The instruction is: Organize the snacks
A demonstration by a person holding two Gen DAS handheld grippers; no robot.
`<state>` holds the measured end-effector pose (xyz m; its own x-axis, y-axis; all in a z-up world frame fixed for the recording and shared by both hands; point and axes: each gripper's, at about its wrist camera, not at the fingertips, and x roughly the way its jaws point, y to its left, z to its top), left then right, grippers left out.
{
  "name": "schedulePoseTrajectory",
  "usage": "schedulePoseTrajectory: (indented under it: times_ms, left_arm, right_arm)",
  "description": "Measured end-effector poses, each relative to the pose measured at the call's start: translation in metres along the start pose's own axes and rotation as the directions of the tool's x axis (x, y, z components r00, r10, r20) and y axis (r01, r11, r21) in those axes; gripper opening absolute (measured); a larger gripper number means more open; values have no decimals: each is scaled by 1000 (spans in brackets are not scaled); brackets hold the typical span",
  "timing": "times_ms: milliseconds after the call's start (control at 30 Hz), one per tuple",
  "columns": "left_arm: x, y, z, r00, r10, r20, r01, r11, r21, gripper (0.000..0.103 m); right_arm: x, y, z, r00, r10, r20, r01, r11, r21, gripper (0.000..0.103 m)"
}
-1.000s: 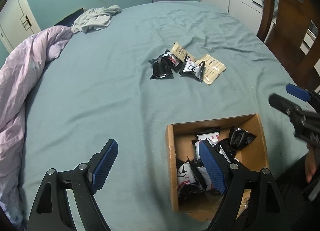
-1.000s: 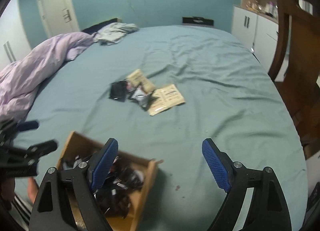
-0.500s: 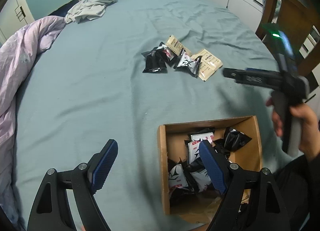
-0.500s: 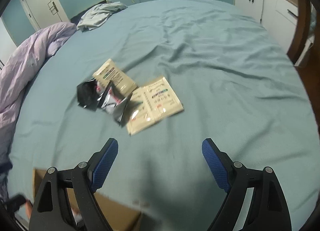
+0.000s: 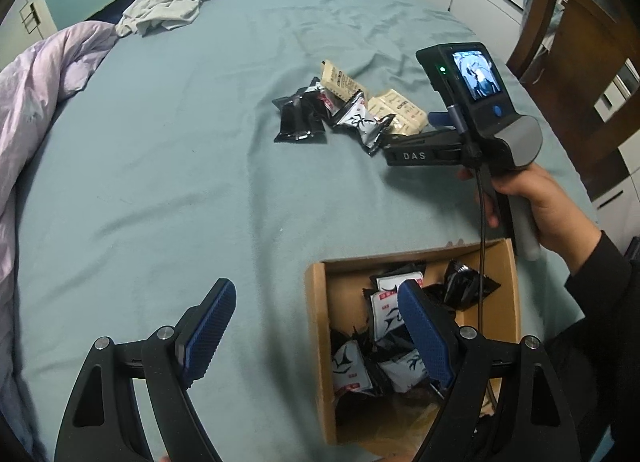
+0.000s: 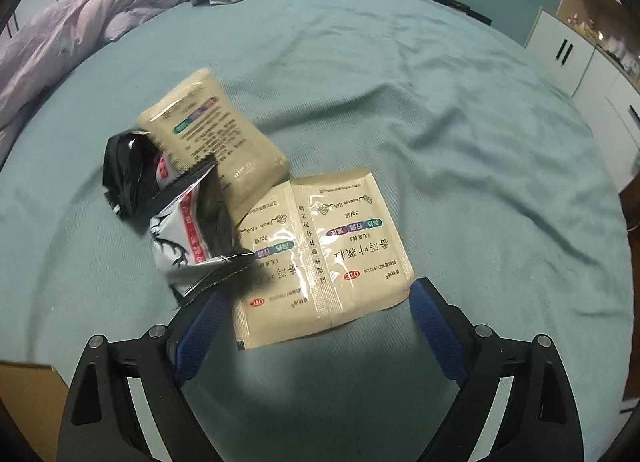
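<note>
Right wrist view, nearest first: the right claw (image 6: 314,322) fills the bottom of the frame, jaws wide and just opened further, gripping nothing. Between its blue pads lies the near edge of a beige double sachet (image 6: 324,258), flat on the teal bed (image 6: 460,133), its long axis slanting toward the upper right. Partly overlapping the sachet's left side is a black-and-white snack packet (image 6: 188,242); behind it, upper left, sit a black packet (image 6: 124,177) and a second beige sachet (image 6: 212,133).

Left wrist view: the left claw (image 5: 320,334), also wide and empty, hovers at the bottom over the left wall of a cardboard box (image 5: 316,342) already holding packets. The loose pile lies well beyond, so the right claw is judged nearer.
</note>
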<state>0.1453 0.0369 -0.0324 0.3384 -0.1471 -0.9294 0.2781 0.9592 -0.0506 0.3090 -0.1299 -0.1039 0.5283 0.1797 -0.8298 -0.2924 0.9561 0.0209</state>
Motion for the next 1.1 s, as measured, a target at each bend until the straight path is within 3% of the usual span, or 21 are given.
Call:
schedulePoseTrajectory:
  times_ms: [100, 167, 333, 367, 433, 533, 633, 767, 933, 1100]
  left_arm:
    - [1, 3, 2, 1000, 7, 3, -7, 1000, -9, 84]
    - [2, 4, 2, 1000, 13, 4, -13, 1000, -16, 84]
    - [3, 8, 1, 999, 38, 13, -37, 999, -28, 84]
    - [2, 8, 0, 999, 49, 18, -48, 998, -30, 84]
    - [1, 10, 0, 998, 64, 27, -63, 998, -31, 84]
    - [0, 11, -1, 994, 97, 52, -95, 995, -25, 84]
    - [-1, 12, 0, 985, 158, 76, -157, 988, -17, 84]
    - [-4, 18, 0, 981, 170, 94, -167, 985, -40, 84]
    - [-7, 25, -1, 976, 190, 110, -185, 981, -61, 84]
    - [-2, 31, 6, 986, 137, 100, -129, 988, -84, 84]
  right_arm:
    - [5, 1, 4, 1000, 2, 17, -2, 1000, 3, 91]
    - [4, 3, 4, 999, 6, 37, -6, 1000, 4, 82]
    - [-16, 3, 2, 997, -9, 76, 10, 1000, -16, 35]
    - [-21, 3, 3, 996, -9, 87, 10, 1000, -14, 32]
    - [-32, 2, 0, 992, 1, 128, -1, 1000, -4, 16]
    - [-51, 2, -6, 984, 38, 175, -40, 999, 8, 4]
    - [-75, -1, -15, 971, 96, 217, -105, 994, 31, 1]
    - [-99, 3, -29, 959, 165, 232, -176, 984, 25, 0]
    - [-135, -3, -47, 954, 151, 260, -172, 983, 61, 0]
    - [-187, -13, -76, 942, 137, 308, -178, 978, 110, 0]
